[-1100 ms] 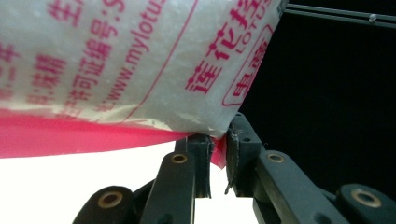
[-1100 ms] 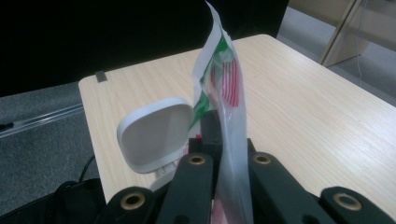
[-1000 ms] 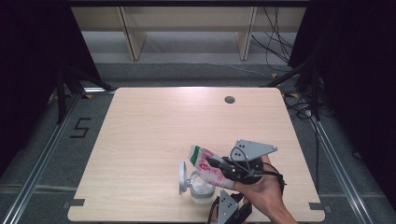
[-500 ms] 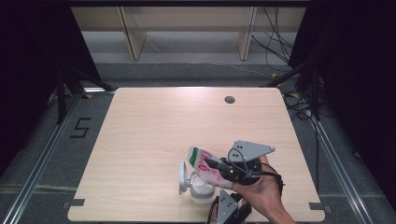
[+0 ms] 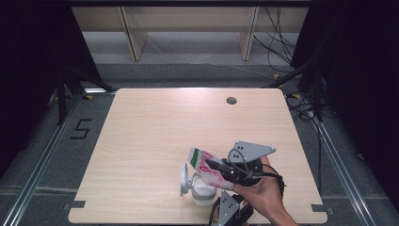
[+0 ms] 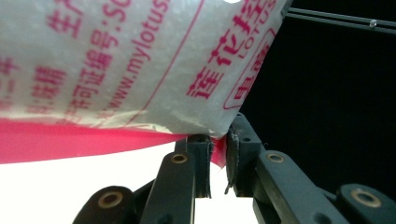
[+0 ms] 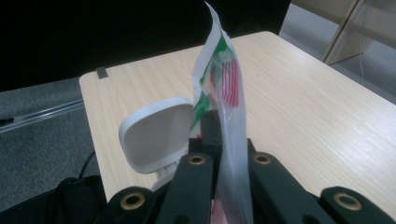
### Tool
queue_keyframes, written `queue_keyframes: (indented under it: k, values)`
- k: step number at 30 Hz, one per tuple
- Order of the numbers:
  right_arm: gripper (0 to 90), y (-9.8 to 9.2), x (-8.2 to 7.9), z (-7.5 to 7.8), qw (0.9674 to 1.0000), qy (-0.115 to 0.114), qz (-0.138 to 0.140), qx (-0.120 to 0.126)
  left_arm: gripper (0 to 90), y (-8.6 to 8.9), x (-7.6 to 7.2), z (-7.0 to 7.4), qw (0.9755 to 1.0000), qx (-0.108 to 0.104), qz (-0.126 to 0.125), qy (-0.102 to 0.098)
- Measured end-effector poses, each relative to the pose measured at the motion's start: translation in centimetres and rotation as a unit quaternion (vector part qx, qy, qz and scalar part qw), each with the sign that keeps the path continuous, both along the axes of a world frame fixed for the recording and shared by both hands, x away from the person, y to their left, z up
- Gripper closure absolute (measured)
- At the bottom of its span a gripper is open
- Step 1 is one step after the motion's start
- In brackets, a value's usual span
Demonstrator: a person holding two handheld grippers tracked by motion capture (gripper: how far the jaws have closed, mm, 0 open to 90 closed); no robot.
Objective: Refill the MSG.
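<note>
Nearest the table's (image 5: 141, 141) front edge, we are pinching the pink bottom corner of the plastic pouch (image 6: 140, 60) with our left gripper (image 6: 218, 161), its jaws nearly closed on the film. Just beyond, our right gripper (image 7: 223, 154) is clamping the pouch's side, jaws fully shut on it. The pouch is hanging tilted over the white container (image 5: 203, 190), whose hinged lid (image 7: 156, 135) is standing open.

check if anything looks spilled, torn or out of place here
Nothing spilled shows. The printed bag is tilted over the open white container, whose flip lid stands up. The right gripper pinches the bag's side, and the left gripper clamps a crumpled corner. That corner's edge looks ragged.
</note>
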State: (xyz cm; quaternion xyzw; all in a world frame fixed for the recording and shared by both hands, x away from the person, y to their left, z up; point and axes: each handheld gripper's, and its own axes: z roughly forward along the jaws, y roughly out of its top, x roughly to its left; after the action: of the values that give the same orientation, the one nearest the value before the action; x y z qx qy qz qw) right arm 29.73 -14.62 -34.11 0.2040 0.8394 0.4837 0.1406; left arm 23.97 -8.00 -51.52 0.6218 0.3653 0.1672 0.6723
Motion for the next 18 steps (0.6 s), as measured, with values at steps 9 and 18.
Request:
queue_keyframes:
  k: [9, 18]
  values:
    - [90.0, 0.20, -0.01, 0.08, 1.0000, -0.001, 0.001, -0.004, 80.5, -0.03, 0.04, 0.09, 0.9998, -0.019, 0.000, 0.007]
    - [90.0, 0.27, -0.06, 0.04, 1.0000, -0.002, -0.001, -0.004, 80.5, 0.01, 0.02, 0.07, 0.9998, -0.018, -0.003, 0.005]
